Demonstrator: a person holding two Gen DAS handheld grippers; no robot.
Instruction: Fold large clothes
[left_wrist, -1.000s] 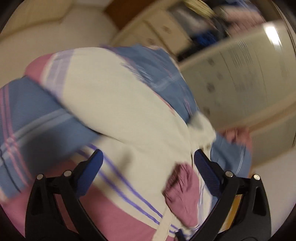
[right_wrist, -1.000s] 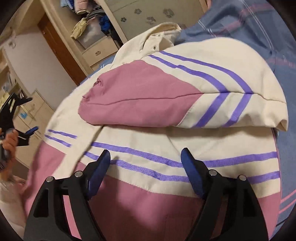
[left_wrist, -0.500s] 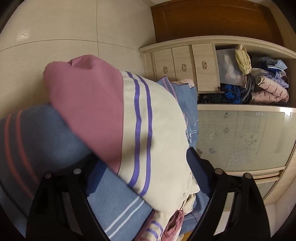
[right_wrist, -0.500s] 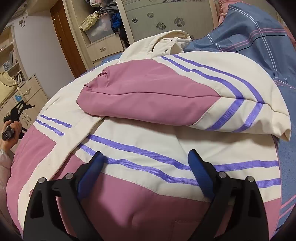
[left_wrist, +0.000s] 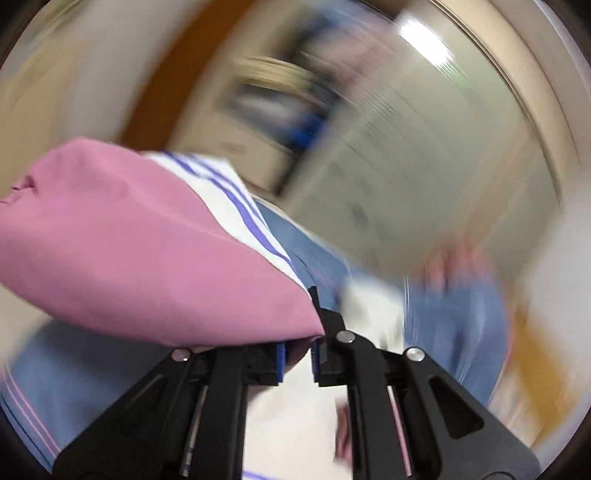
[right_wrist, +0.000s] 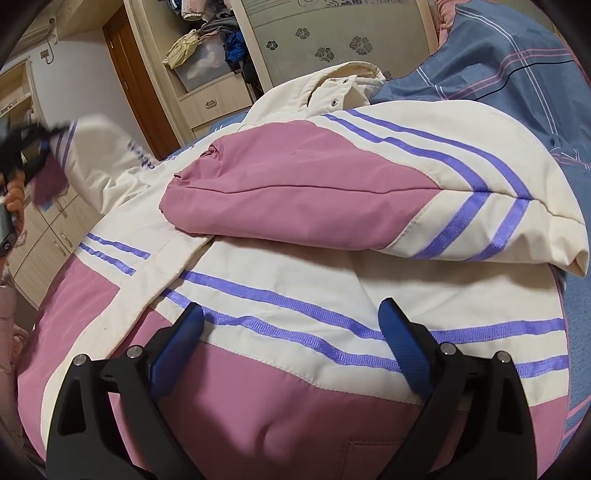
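A large pink and cream jacket with purple stripes lies on a blue plaid bed cover. One sleeve is folded across its body. My right gripper is open, hovering just over the jacket's lower body. My left gripper is shut on the pink end of the other sleeve and holds it lifted; the left wrist view is blurred by motion. The left gripper with the sleeve also shows in the right wrist view at the far left.
A cream wardrobe with a floral panel and open shelves of clothes stands beyond the bed. A brown door and low drawers are at the left.
My left gripper has shut on the pink sleeve end and lifted it, swinging fast. My right gripper stays open over the jacket, nearly still.
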